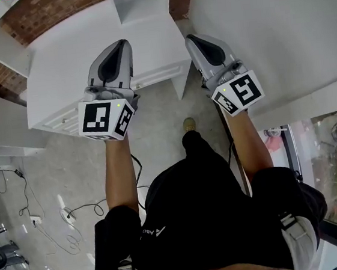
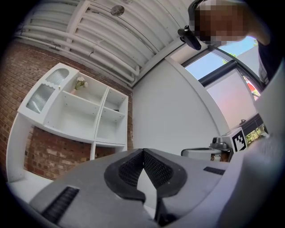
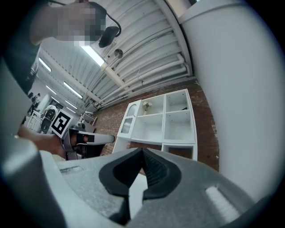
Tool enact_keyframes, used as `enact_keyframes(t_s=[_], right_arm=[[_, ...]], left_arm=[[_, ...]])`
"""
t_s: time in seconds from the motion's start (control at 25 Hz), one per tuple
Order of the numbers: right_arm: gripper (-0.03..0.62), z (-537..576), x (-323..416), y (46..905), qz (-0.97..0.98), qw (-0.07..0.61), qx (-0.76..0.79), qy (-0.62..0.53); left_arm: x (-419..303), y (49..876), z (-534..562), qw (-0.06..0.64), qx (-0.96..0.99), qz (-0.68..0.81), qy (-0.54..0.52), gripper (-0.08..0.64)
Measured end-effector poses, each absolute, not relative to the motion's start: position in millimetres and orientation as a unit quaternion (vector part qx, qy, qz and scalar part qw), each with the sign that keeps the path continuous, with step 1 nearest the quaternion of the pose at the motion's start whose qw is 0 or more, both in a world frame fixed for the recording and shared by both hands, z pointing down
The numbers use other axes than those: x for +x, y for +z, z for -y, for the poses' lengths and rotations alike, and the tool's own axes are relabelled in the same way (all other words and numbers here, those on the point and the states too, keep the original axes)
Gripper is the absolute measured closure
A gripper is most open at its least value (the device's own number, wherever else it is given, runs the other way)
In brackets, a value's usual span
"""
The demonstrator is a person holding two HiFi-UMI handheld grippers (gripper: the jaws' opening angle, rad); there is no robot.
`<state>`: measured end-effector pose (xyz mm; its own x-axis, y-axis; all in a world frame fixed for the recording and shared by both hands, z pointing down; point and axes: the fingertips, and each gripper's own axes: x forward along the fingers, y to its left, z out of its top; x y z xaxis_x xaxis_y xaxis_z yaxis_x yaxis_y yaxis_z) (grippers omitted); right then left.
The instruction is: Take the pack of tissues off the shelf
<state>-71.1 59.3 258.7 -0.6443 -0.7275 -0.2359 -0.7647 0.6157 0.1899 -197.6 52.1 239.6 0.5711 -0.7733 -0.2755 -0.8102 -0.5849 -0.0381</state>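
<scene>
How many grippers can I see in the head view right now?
2. The left gripper sits left of centre, over the white cabinet; the right gripper is right of centre, beside the white wall. Neither is hidden.

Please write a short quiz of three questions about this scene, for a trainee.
1. True or false: the left claw holds a pack of tissues.
2. What stands in the shelf? A) flowers B) a bottle C) a book
3. Fill in: the wall behind the shelf is made of ____.
Key: 1 false; 2 A; 3 brick.
</scene>
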Motion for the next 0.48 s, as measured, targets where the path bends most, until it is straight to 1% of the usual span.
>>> enact_keyframes(t_s=[0.48], right_arm=[[0.591, 113.4, -5.8, 258.5, -0.907, 0.079, -0.383, 0.158]], left_arm=[[-140.6, 243.2, 120.0, 0.081, -0.858, -0.495, 0.109, 0.561]])
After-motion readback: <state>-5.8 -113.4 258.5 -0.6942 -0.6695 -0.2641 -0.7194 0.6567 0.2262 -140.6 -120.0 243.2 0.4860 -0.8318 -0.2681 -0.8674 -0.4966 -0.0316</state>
